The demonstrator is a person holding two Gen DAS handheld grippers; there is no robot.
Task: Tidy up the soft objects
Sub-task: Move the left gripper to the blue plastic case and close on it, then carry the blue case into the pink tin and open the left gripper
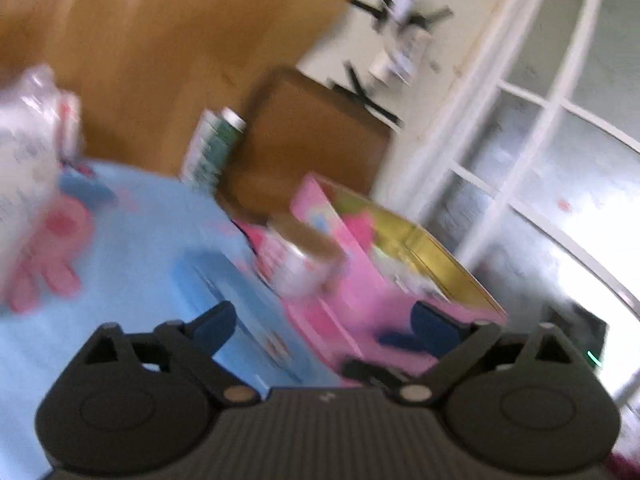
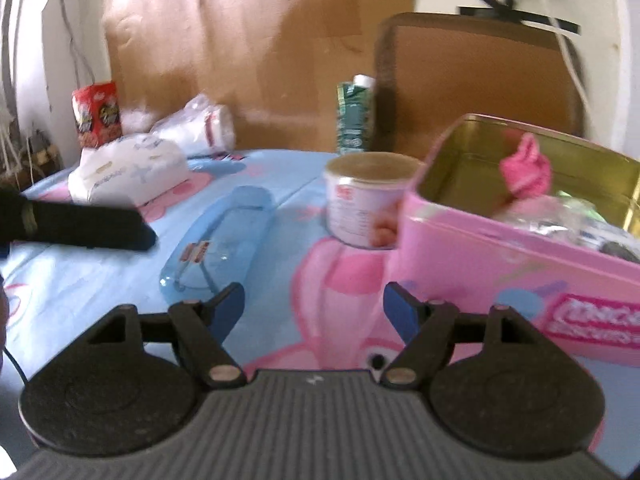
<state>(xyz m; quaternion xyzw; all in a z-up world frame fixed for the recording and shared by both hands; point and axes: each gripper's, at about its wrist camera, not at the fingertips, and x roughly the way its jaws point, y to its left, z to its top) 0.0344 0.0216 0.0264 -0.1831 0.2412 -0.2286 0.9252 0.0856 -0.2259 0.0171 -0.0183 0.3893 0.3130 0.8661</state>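
A light-blue cartoon-print cloth (image 2: 100,280) covers the tabletop, brown cardboard (image 2: 280,40) propped behind it. One open pink metal tin with a gold interior (image 2: 480,248) holds a soft, crumpled pink fabric piece (image 2: 525,168) beside crinkled clear wrapping. Touching its near corner stands one round white can (image 2: 360,204); one clear blue plastic tray (image 2: 224,236) lies flat nearby, and two white plastic-wrapped soft packs (image 2: 132,172) rest at the back. The left tool (image 1: 320,322) and right tool (image 2: 314,304) both hover spread wide, empty.

Both wrist views look low across the blue cloth (image 2: 100,288) (left tilted), sharing the pink tin (image 1: 340,264).
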